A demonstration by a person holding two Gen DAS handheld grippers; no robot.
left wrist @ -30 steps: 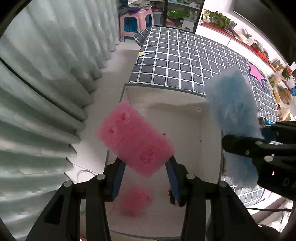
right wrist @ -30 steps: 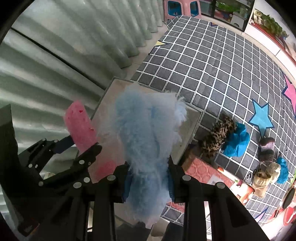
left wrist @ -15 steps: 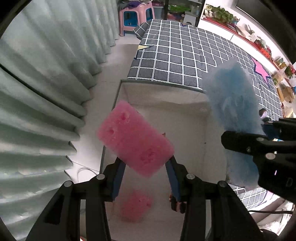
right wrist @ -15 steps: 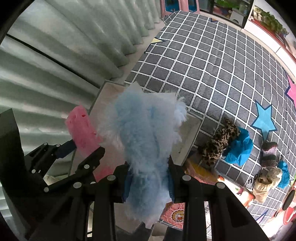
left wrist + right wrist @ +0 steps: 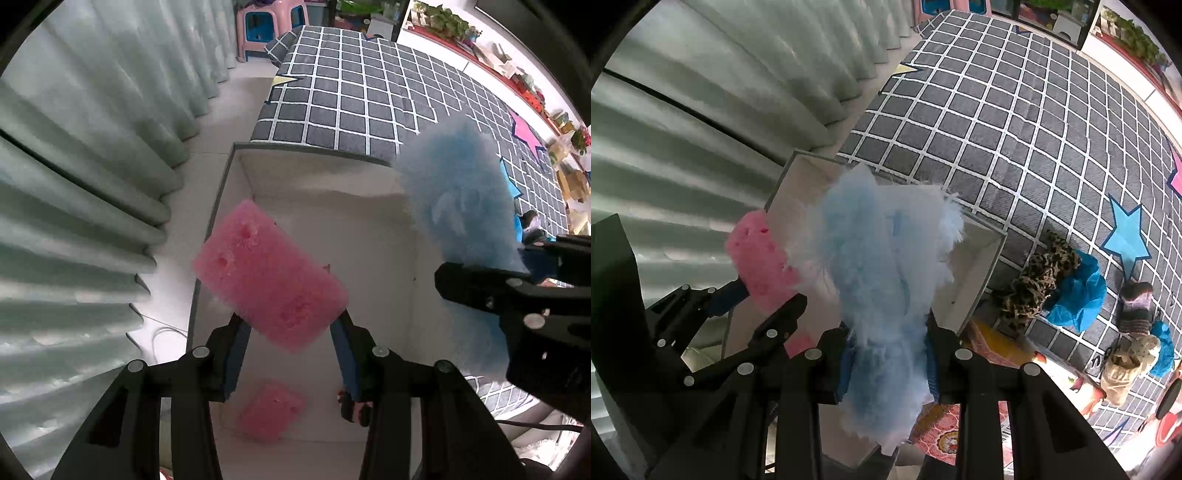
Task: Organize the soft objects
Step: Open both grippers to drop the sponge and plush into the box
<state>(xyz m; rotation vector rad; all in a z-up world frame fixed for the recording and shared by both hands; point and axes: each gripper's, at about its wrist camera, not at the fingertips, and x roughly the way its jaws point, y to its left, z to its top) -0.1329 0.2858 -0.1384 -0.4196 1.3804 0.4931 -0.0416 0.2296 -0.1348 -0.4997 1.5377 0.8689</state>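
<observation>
Both grippers have sunk closer to the open white box, which now looms larger. The left gripper clamps a pink sponge above a second pink sponge lying inside; beside it, the right gripper pinches a fluffy blue duster over the box's edge.

Pale green pleated curtains hang along one side, falling to a light, smooth floor. A dark grey rug with a white grid covers much of the floor, printed with a blue star and a pink star. At the far end stands a pink plastic stool with blue openings, beside dark shelving. A white ledge along the far wall carries potted plants and small clutter. Daylight fills the room evenly.
</observation>
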